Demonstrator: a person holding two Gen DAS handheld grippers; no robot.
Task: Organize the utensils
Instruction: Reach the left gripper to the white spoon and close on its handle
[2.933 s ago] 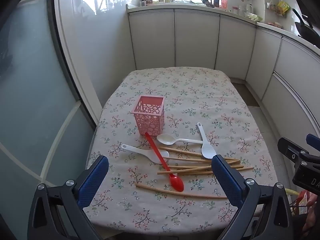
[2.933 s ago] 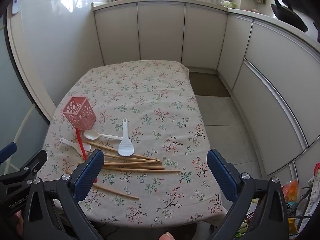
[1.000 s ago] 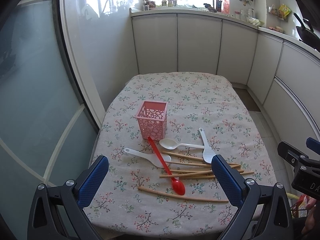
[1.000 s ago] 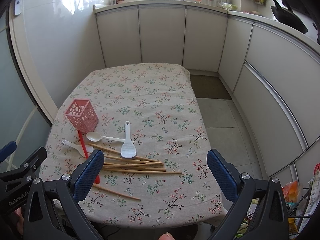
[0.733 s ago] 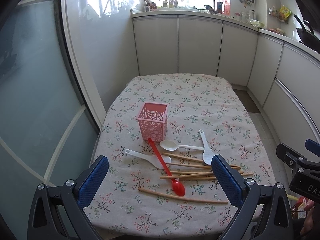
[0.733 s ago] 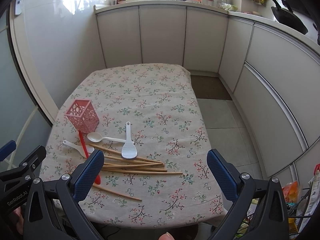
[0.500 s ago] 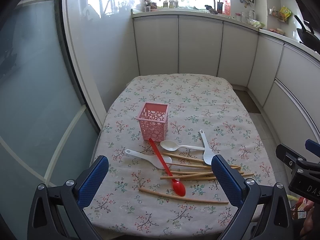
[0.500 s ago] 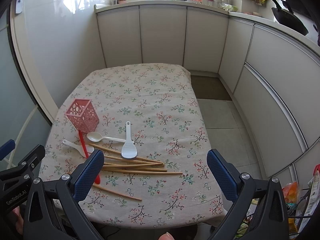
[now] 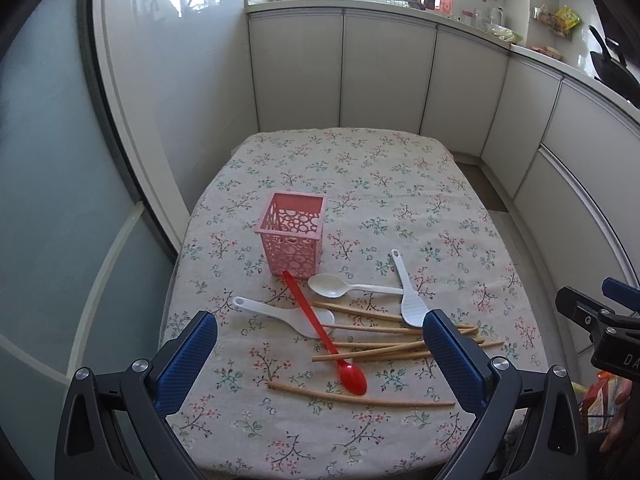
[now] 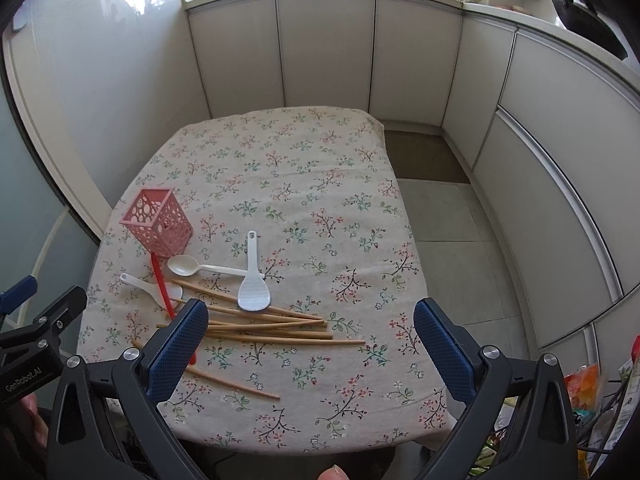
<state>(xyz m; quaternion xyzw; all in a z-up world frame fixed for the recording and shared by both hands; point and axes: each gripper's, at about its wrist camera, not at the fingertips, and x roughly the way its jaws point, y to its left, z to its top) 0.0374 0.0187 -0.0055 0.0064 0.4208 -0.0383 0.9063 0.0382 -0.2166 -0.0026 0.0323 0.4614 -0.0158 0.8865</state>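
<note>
Left wrist view: left gripper (image 9: 320, 354) spread wide and empty above near table (image 9: 392, 184) edge, red spoon (image 9: 320, 330) lying between its fingers, handle touching pink basket (image 9: 294, 232) farther ahead. Right gripper (image 10: 312, 342) likewise wide open, holding nothing, chopsticks (image 10: 276, 328) scattered between and just beyond its fingers, white rice paddle (image 10: 253, 280) and white spoon (image 10: 196, 267) ahead-left.
</note>
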